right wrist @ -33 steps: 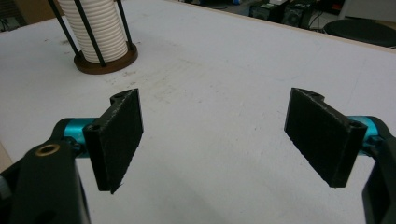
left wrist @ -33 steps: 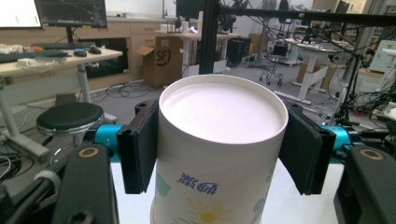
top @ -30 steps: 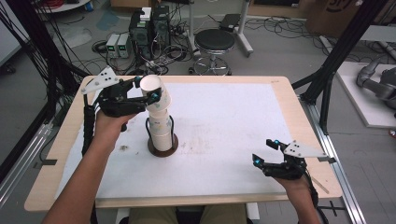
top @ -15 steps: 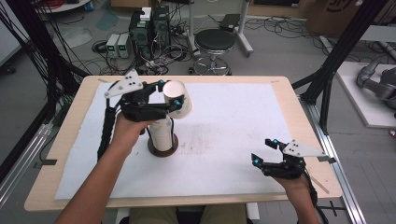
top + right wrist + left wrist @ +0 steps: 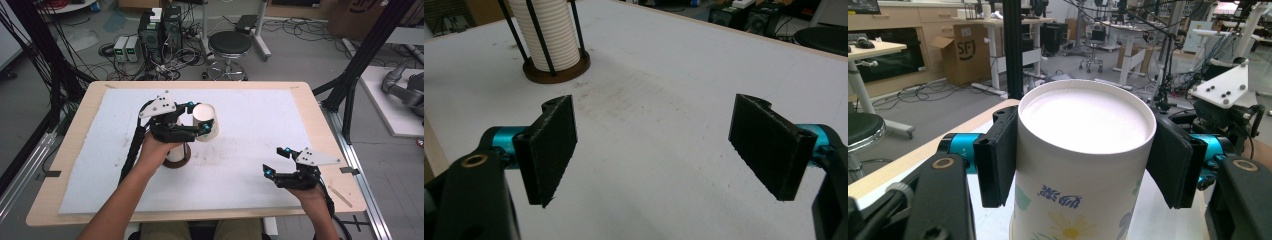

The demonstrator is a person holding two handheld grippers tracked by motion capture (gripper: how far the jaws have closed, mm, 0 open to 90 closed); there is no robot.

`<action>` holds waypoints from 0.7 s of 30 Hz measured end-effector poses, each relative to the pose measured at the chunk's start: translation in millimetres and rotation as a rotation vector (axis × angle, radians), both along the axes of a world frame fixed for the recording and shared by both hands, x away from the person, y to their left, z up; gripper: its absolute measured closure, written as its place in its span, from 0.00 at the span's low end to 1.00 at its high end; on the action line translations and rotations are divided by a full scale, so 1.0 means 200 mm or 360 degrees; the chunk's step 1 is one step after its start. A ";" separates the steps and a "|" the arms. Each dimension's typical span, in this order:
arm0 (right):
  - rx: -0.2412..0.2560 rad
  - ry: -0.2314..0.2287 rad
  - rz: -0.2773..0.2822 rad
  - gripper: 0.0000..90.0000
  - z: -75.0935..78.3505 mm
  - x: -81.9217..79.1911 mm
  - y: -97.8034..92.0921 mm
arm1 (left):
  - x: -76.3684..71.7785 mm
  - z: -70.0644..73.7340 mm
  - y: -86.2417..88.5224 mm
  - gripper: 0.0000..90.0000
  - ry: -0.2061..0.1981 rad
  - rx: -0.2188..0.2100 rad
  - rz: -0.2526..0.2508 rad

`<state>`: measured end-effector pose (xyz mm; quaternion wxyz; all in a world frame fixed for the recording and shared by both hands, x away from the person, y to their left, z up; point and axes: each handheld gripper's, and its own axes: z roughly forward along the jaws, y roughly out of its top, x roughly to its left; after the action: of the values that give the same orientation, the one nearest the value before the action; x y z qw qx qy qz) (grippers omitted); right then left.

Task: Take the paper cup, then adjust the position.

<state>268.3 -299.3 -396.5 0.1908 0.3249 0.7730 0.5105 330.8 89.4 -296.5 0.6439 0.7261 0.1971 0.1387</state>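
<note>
My left gripper [image 5: 198, 118] is shut on a white paper cup [image 5: 207, 121] and holds it tilted in the air, just right of the cup stack [image 5: 175, 152]. In the left gripper view the cup [image 5: 1083, 150] carries a daisy print and sits between both black jaws, bottom end toward the camera. The stack [image 5: 551, 32] is ribbed white cups inside thin black rods on a round brown base [image 5: 558, 72]. My right gripper [image 5: 277, 161] hovers open near the front right of the table; in the right gripper view its jaws [image 5: 656, 145] stand wide apart over bare mat.
A white mat [image 5: 250, 130] covers most of the wooden table [image 5: 320, 130]. Black frame posts [image 5: 357, 65] stand at the table's right and left sides. A stool [image 5: 229, 45] and electronics boxes sit on the floor beyond the far edge.
The left gripper has lifted the top cup off the stack, carried it rightward and tipped it over. The right gripper has stayed in place, open.
</note>
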 end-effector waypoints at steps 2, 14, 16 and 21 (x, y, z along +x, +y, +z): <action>0.0005 -0.0003 -0.0001 0.22 0.00 0.00 0.01 | 0.00 -0.01 0.00 0.39 0.0005 -0.0003 0.0001; 0.0042 -0.0010 0.0087 0.22 0.03 0.00 0.06 | -0.01 -0.08 -0.02 0.39 0.0049 0.0011 -0.0037; 0.0042 -0.0007 0.0114 0.22 0.03 0.00 0.08 | -0.02 -0.09 -0.04 0.39 0.0053 0.0011 -0.0048; 0.0072 -0.0012 0.0208 0.22 0.05 0.01 0.12 | -0.04 -0.12 -0.07 0.39 0.0064 0.0038 -0.0079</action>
<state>269.3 -275.1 -386.5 0.1527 0.2761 0.7801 0.5403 323.0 76.1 -319.6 0.6344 0.7411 0.1903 0.1103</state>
